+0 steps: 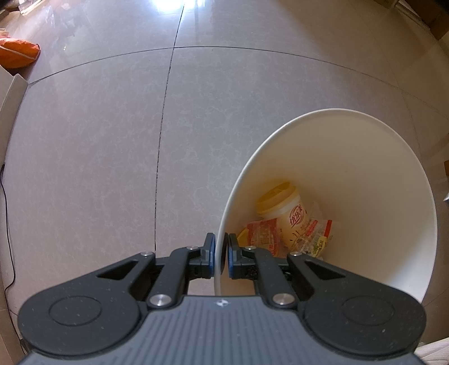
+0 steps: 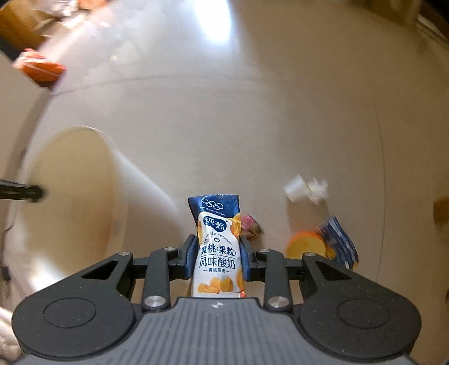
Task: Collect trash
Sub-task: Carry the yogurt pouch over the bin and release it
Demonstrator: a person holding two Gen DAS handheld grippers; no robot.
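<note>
My left gripper (image 1: 222,243) is shut on the near rim of a white trash bin (image 1: 364,157), which is tipped so its inside shows. In the bin lie a yellow-lidded cup (image 1: 283,210) and red snack wrappers (image 1: 262,233). My right gripper (image 2: 217,247) is shut on a blue, white and orange yogurt pouch (image 2: 217,247), held upright above the floor. The white bin (image 2: 73,202) is blurred at the left of the right wrist view. On the floor to the right lie a small white bottle (image 2: 304,189), an orange and blue pack (image 2: 322,244) and a small pink wrapper (image 2: 251,223).
Pale tiled floor (image 1: 112,140) with dark grout lines stretches ahead. An orange bag (image 1: 16,52) lies at the far left beside a cardboard edge (image 1: 11,92). A black cable (image 1: 8,224) runs along the left. Boxes (image 1: 437,25) stand at the far right.
</note>
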